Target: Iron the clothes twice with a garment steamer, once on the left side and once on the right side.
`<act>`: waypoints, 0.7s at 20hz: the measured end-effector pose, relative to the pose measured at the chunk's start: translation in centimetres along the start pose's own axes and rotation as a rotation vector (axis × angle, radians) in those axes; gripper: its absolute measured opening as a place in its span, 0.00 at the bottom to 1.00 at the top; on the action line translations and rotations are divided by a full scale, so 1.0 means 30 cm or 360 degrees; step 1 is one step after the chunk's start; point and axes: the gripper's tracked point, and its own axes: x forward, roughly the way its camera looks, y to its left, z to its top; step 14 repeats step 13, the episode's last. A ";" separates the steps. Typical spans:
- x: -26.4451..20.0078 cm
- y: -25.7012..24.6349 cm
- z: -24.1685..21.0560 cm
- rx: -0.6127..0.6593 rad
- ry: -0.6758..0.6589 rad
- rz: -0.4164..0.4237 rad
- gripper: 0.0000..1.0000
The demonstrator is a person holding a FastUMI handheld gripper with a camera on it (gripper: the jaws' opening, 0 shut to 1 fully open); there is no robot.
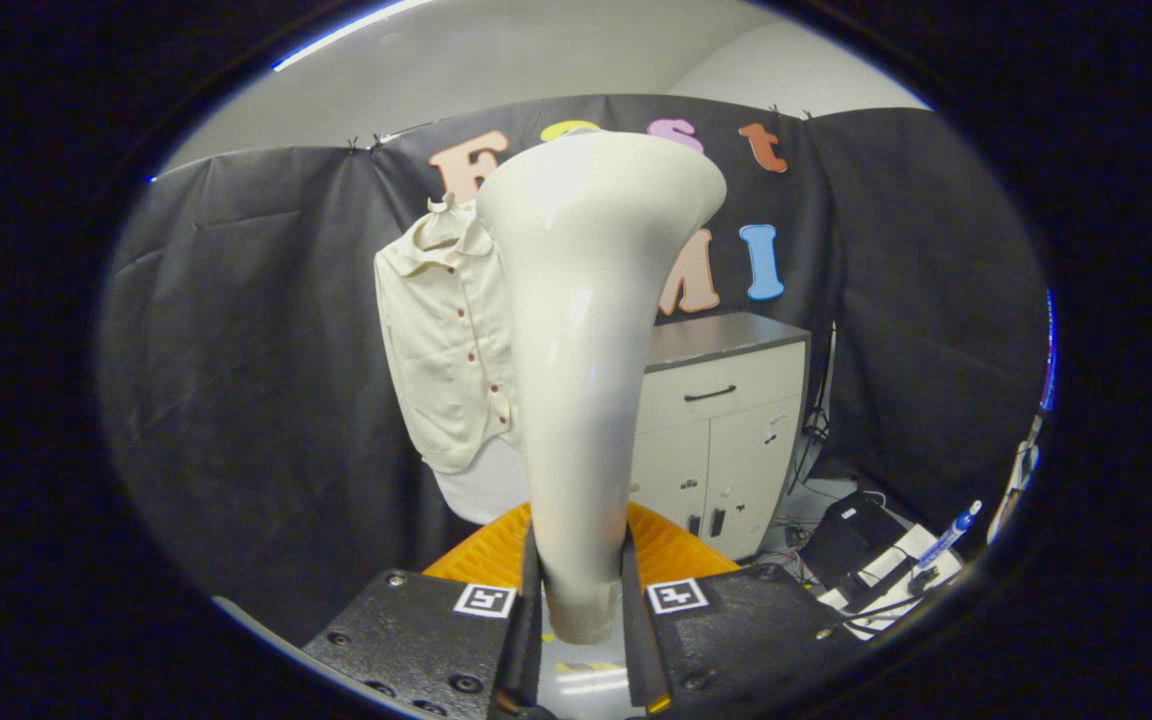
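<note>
A cream garment steamer (586, 330) stands upright between my fingers, its handle clamped by both pads and its wide head rising well above them. My gripper (581, 610) is shut on that handle. Beyond the steamer, a cream button-up shirt (446, 350) hangs against the black cloth wall, slightly left of the steamer's head; the steamer hides the shirt's right part. The steamer head is apart from the shirt, some way in front of it.
A grey-topped white cabinet (726, 410) with a drawer and doors stands right of the shirt. An orange ribbed object (676, 545) lies just beyond my fingers. Black boxes, cables and a blue pen (946, 535) clutter the floor at the right.
</note>
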 end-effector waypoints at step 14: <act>-0.191 -0.153 0.033 -0.0104 -0.0150 0.0125 0.34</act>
